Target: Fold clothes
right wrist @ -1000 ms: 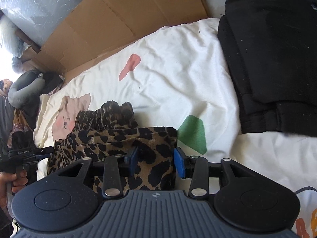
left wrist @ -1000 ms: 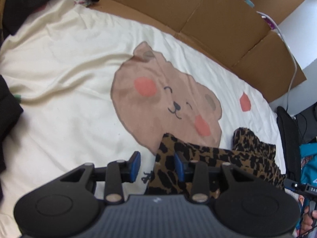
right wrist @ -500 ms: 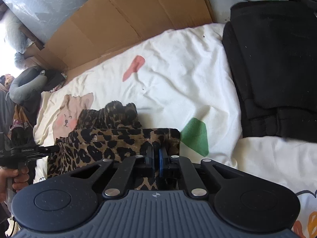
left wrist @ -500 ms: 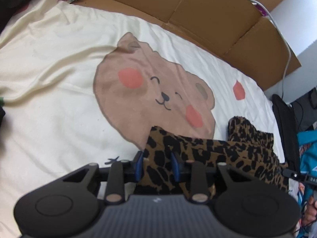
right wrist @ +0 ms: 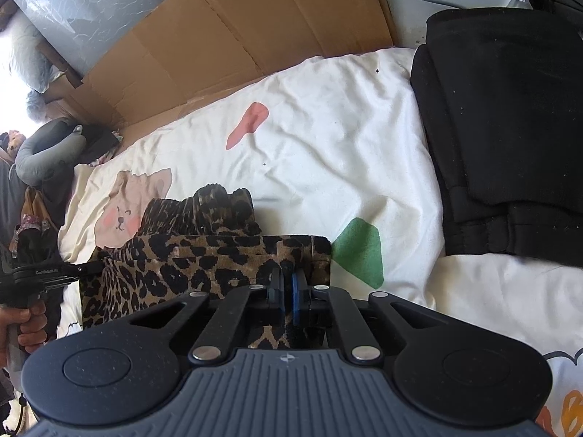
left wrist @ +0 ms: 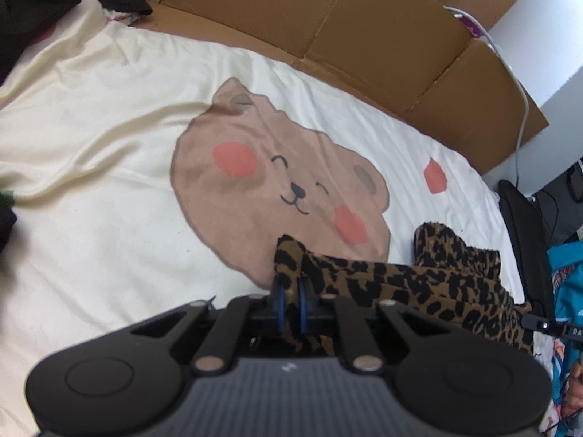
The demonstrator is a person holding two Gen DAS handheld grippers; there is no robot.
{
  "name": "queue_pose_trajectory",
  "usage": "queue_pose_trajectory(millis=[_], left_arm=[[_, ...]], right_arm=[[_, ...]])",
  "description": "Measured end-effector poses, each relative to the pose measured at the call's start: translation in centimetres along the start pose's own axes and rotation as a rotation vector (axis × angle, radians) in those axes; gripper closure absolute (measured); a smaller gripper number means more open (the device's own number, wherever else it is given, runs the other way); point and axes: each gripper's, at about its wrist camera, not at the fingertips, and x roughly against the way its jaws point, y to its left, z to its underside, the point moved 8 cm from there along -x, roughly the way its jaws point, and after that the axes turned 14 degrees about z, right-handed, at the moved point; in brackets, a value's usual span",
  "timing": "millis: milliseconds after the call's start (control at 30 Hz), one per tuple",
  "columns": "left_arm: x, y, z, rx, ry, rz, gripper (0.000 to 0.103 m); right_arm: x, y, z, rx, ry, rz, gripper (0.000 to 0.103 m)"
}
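- The left gripper (left wrist: 289, 296) was open 1 second ago; now its pads are closed on a corner of the leopard garment (left wrist: 419, 284).
- The right gripper (right wrist: 286, 291) was also open; now it pinches the garment's (right wrist: 204, 262) other near corner.
- The garment lies on the bed (left wrist: 109, 167), partly folded, with its left corner over the bear print (left wrist: 277, 185).
- Black folded clothes (right wrist: 510, 127) sit to the right, apart from it.
- With both corners held, I judge the next step is to lift and fold this edge forward.
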Motion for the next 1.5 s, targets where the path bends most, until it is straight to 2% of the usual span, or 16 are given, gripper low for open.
queue_pose_trajectory(millis=[167, 200, 267, 400, 433, 467, 500, 567, 867, 1133, 1333, 1433, 1500], left_arm=[[0.0, 0.0, 0.0, -0.01, 0.014, -0.013, 0.086], [-0.2, 0.0, -0.1, -0.008, 0.014, -0.013, 0.076], [-0.6, -0.2, -0.3, -0.009, 0.009, -0.016, 0.068], [-1.5, -0.7, -0.2, -0.041, 0.006, -0.03, 0.068], [-1.7, -0.7, -0.1, -0.048, 0.004, -0.035, 0.072], [-1.6, -0.7, -0.1, -0.05, -0.001, -0.035, 0.086], [-1.5, -0.7, -0.2, -0.05, -0.006, -0.029, 0.093], [-1.1, -0.7, -0.2, -0.052, -0.018, -0.018, 0.095], [1.1, -1.1, -0.8, -0.043, -0.106, 0.02, 0.096], [1.0, -0.8, -1.4, -0.006, -0.142, 0.041, 0.096], [-0.5, -0.2, -0.9, -0.017, -0.108, -0.01, 0.095], [-1.0, -0.5, -0.5, -0.062, -0.087, -0.048, 0.095], [-1.1, -0.8, -0.4, -0.099, -0.072, -0.075, 0.09]], right_arm=[[-0.2, 0.5, -0.1, 0.037, -0.007, 0.003, 0.096], [-0.2, 0.5, -0.1, 0.042, -0.008, 0.005, 0.093], [-0.3, 0.5, -0.1, 0.045, -0.007, 0.009, 0.089], [-0.6, 0.5, -0.1, 0.046, -0.006, 0.006, 0.085], [-0.6, 0.5, -0.1, 0.045, -0.004, 0.004, 0.086], [-0.6, 0.4, -0.2, 0.042, -0.007, 0.003, 0.091], [-0.5, 0.4, -0.2, 0.039, -0.011, -0.001, 0.099], [0.1, 0.4, -0.4, 0.035, -0.029, -0.009, 0.099], [2.6, 0.3, -1.2, -0.007, -0.109, -0.013, 0.1], [0.6, 0.1, -2.0, -0.017, -0.104, 0.017, 0.1], [-2.9, -0.5, -1.6, -0.032, -0.065, 0.065, 0.1], [-3.5, 0.0, -1.1, 0.008, -0.068, 0.086, 0.1], [-3.8, 0.3, -0.9, 0.041, -0.071, 0.105, 0.099]])
